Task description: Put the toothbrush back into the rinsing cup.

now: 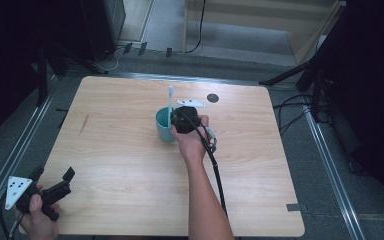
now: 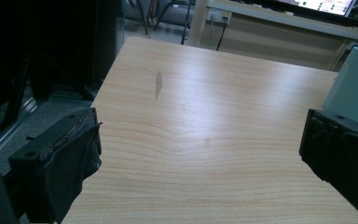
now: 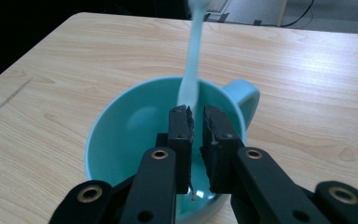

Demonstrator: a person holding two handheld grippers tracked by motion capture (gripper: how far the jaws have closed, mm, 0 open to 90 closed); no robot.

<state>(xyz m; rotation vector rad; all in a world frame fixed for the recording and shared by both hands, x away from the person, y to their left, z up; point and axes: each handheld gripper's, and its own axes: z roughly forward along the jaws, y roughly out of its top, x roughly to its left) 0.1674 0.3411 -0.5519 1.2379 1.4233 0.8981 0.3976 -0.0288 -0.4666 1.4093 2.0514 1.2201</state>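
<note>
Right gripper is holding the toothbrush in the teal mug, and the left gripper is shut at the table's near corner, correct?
Not quite. The left gripper is open: the left gripper view shows its jaws wide apart. The right gripper does hold the toothbrush in the teal mug.

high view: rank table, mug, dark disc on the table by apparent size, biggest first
1. Table: by far the largest.
2. Mug: mid-size, partly hidden by the right tool.
3. Dark disc: smallest. It lies farther from the camera than the mug, but the gap looks too wide for that to flip the order.
</note>
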